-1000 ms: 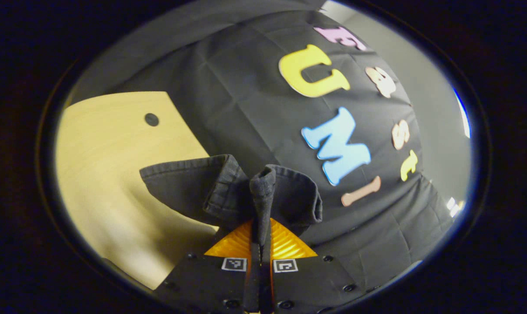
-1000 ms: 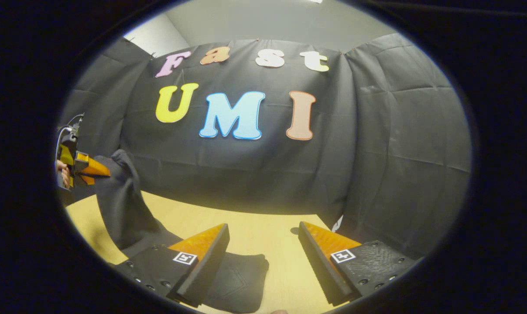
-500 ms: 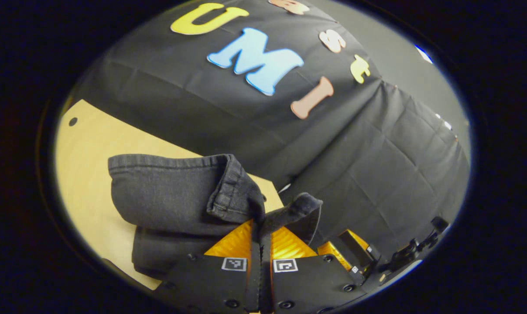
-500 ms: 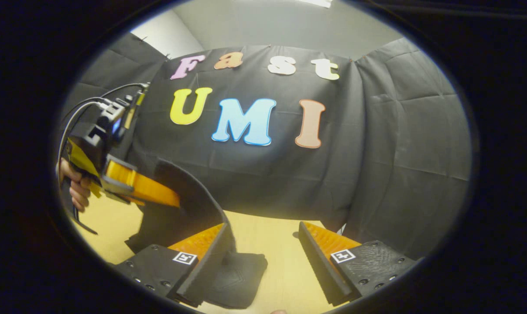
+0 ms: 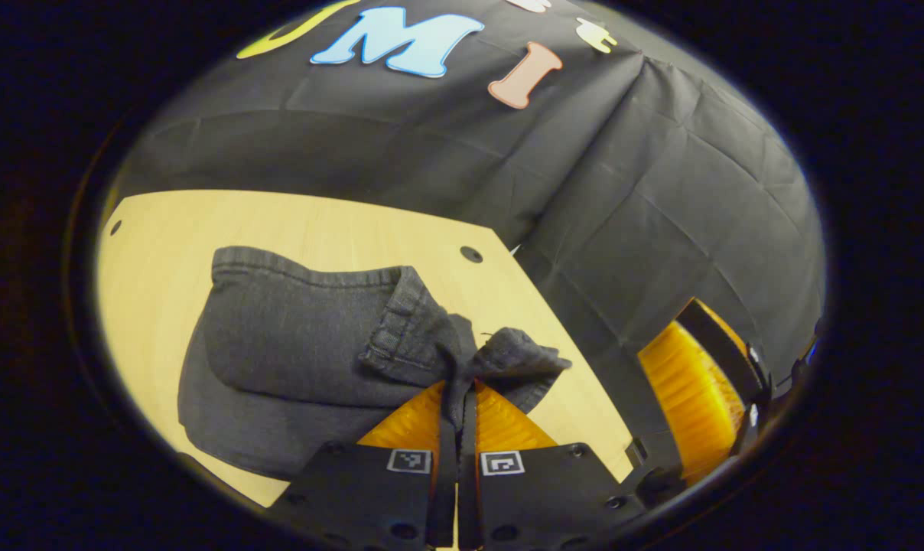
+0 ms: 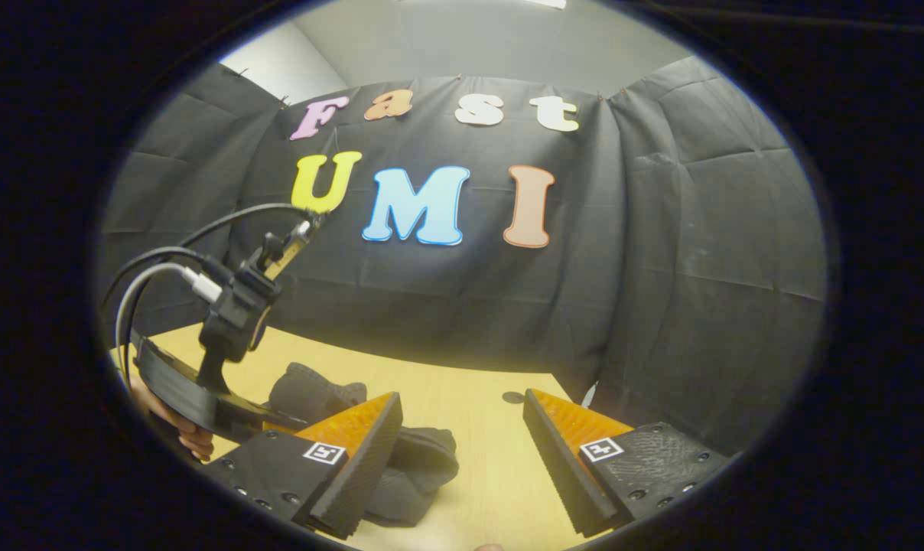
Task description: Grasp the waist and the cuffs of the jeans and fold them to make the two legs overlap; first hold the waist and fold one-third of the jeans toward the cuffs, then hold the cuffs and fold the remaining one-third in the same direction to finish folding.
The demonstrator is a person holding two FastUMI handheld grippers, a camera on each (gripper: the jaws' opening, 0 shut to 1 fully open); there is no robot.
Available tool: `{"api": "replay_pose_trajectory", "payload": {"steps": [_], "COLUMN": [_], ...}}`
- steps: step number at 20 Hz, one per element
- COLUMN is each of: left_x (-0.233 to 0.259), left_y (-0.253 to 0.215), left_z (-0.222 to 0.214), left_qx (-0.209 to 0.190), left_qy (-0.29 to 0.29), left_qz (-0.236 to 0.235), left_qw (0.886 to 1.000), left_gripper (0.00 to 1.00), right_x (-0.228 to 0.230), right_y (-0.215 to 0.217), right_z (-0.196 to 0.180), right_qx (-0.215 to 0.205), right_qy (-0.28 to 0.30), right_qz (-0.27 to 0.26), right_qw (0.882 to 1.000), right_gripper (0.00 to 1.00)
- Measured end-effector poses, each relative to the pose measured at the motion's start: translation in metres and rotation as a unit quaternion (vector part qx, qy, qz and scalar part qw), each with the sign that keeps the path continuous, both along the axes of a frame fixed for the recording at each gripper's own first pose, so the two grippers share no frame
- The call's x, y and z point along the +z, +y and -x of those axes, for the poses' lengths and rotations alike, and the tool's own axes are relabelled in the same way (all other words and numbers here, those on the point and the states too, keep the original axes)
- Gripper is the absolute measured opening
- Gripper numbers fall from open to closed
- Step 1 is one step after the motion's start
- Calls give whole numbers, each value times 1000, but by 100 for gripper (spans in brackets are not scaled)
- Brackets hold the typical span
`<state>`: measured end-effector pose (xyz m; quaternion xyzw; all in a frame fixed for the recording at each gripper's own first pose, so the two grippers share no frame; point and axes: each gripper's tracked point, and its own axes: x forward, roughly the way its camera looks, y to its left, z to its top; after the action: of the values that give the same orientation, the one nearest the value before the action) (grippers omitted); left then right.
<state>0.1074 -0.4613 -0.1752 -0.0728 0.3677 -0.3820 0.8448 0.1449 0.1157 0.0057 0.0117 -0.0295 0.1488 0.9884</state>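
The left gripper [image 5: 457, 394] pinches a bunched cuff of the dark jeans [image 5: 294, 360], whose folded bulk lies on the wooden table [image 5: 317, 222] ahead and left of its fingers. The right gripper [image 6: 462, 432] hangs with fingers spread wide, gripping nothing, the jeans bundle [image 6: 401, 459] beside and partly behind its left finger.

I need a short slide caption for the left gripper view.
Left gripper shut on jeans cuff over wooden table.
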Motion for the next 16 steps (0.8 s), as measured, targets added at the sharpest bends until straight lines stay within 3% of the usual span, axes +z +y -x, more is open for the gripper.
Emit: {"api": "replay_pose_trajectory", "payload": {"steps": [2, 5, 6, 7, 12, 14, 16], "left_x": [4, 18, 19, 22, 73, 109, 146], "left_y": [-2, 1, 8, 12, 58, 84, 117], "left_z": [5, 5, 7, 9, 23, 19, 6], "left_qx": [2, 9, 11, 8, 18, 42, 78], "left_qy": [14, -7, -23, -34, -119, -169, -242], "left_qz": [22, 29, 18, 13, -5, -3, -2], "left_qw": [1000, 1000, 1000, 999, 993, 985, 967], "left_gripper": [16, 84, 82, 93, 93, 93, 93], "right_x": [1, 5, 7, 8, 8, 10, 16], "right_y": [-6, -10, -11, -11, -18, -19, -21], "right_z": [0, 4, 7, 7, 12, 12, 13], "right_qx": [-4, -9, -10, -12, -29, -33, -38], "right_qy": [1, 1, 0, -1, -3, -2, -6], "right_qz": [-2, -14, -18, -22, -30, -35, -47], "right_qw": [1000, 1000, 1000, 1000, 999, 999, 998], "right_gripper": [95, 95, 95, 95, 94, 94, 94]}}
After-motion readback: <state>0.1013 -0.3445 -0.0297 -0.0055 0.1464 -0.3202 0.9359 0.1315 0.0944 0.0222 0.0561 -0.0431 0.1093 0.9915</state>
